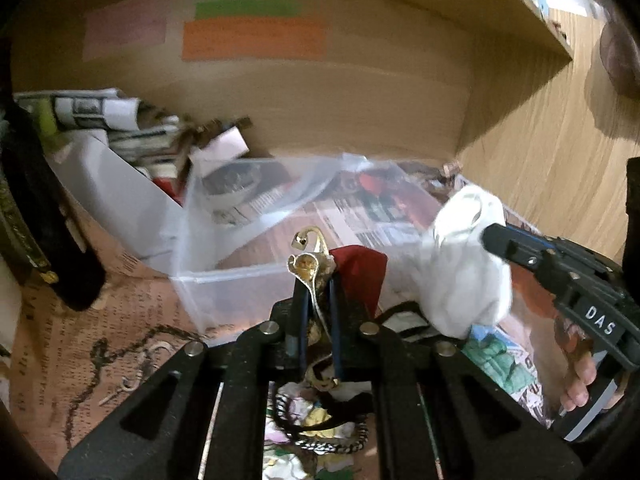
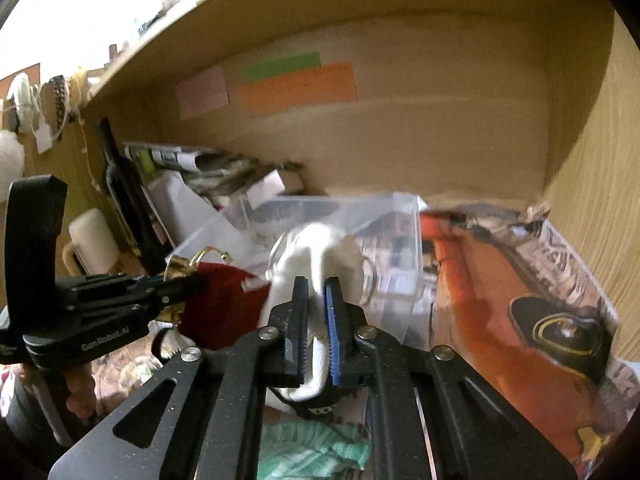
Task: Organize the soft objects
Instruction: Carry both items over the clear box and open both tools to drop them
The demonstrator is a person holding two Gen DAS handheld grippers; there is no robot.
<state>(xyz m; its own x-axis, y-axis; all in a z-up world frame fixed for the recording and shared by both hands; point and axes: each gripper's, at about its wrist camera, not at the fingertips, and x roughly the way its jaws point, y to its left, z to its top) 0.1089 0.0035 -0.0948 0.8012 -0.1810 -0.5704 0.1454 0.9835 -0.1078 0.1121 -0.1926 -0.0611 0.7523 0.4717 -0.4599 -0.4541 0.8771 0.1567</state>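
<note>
Wooden shelving forms the background of the left wrist view, its back panel carrying a pink, a green and an orange paper label (image 1: pixel 253 38), with newspaper sheets (image 1: pixel 384 216) lining the shelf floor. On that lining stands a clear plastic storage box (image 1: pixel 224 280), open at the top, with stacked papers and a white folder behind it at left. The left gripper (image 1: pixel 316 276) has its fingers clamped on the gold trim of a dark red fabric pouch (image 1: pixel 362 276), held just above the near wall of the box. To the right, the right gripper (image 1: pixel 490 236) pinches a white soft cloth item (image 1: pixel 464 276), which touches the red pouch. A green knitted cloth (image 1: pixel 500 360) lies on the newspaper below it. From the right wrist view, the same wooden alcove and paper labels appear blurred. The right gripper (image 2: pixel 317 284) has its blue-padded fingers closed tightly on the white cloth item (image 2: pixel 316 256), which sits against the front rim of the clear box (image 2: pixel 404 216). The left gripper (image 2: pixel 188 280) enters from the left, closed on the red pouch (image 2: pixel 222 304), beside the white item and touching it. The green knitted cloth (image 2: pixel 312 452) lies beneath the gripper body.
</note>
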